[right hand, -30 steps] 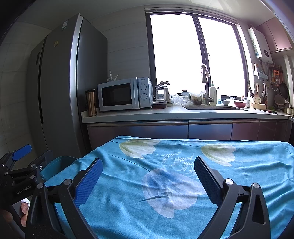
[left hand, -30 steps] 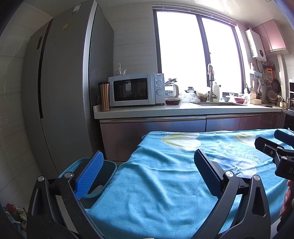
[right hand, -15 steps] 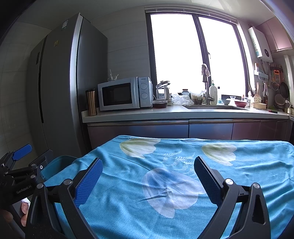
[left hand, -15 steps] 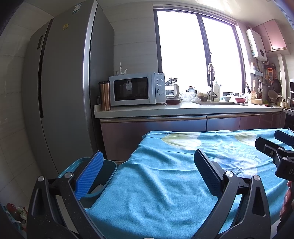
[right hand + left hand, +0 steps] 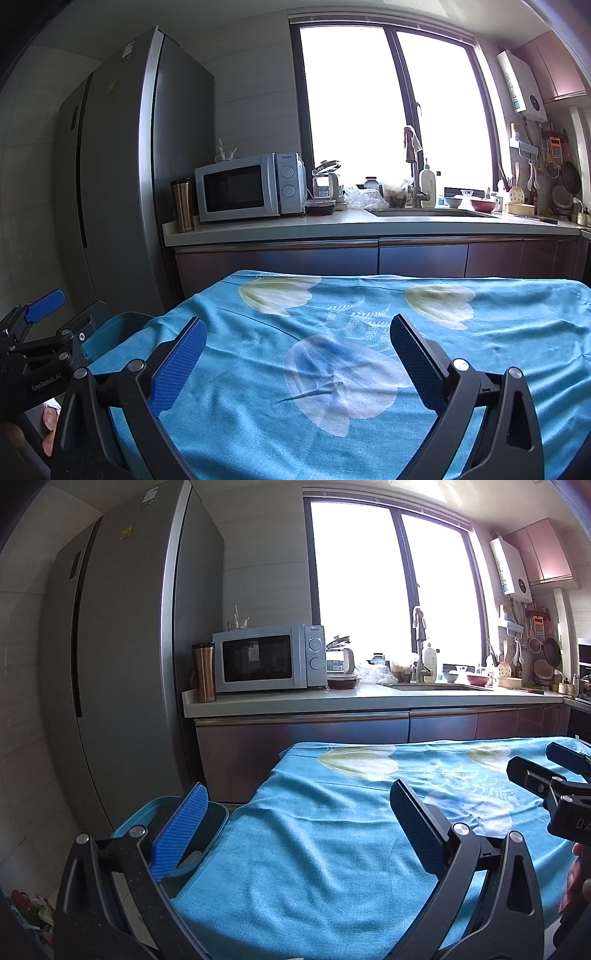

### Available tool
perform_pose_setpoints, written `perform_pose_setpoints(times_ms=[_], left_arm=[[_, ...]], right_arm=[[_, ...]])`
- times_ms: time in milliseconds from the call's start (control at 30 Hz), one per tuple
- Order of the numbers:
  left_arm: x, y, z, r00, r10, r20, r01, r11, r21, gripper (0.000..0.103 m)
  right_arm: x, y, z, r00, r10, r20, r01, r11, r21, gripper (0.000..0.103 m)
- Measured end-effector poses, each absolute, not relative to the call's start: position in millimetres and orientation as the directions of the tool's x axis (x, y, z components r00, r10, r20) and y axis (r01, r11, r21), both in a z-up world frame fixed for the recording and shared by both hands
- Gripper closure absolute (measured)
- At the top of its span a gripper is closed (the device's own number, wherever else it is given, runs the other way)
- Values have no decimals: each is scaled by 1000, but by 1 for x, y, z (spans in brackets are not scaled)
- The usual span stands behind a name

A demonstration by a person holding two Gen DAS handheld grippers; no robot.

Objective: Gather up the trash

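Right now I am holding both tools level above the blue flowered cloth [image 5: 332,369] that is covering the surface, and neither is carrying anything: my left gripper [image 5: 295,827] is standing with its blue pads wide apart, and my right gripper [image 5: 295,363] is spread just as wide and empty. Judging by this, I am either searching for the next piece of trash or finishing up, because no loose scrap is showing anywhere on the cloth in either view. Just beside the cloth's left edge, and lower than it, the teal bin [image 5: 207,823] is sitting with its mouth facing up, and something pale is lying at its bottom, which I am taking for trash [image 5: 190,856] already collected, though it is too small and too hidden behind my left pad to name. For that reason I am unable to tell which way it is pointing or where its long axis is running. Next, I am expecting to sweep the cameras over the near part of the cloth and the floor beside the bin, where a bit of coloured litter [image 5: 33,910] is showing at the left wrist view's corner.
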State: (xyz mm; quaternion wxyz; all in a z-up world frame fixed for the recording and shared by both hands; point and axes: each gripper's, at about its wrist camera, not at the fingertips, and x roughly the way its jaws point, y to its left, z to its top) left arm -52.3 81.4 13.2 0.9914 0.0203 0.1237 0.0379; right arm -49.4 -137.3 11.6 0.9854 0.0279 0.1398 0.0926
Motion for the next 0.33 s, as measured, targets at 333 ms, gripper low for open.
perform_pose_setpoints(times_ms=[333], left_arm=[[15,67,-2,866,-51,-497,67,998,15,6]], right_arm=[[-31,-179,5,912,161,-379,-131,986,103,7]])
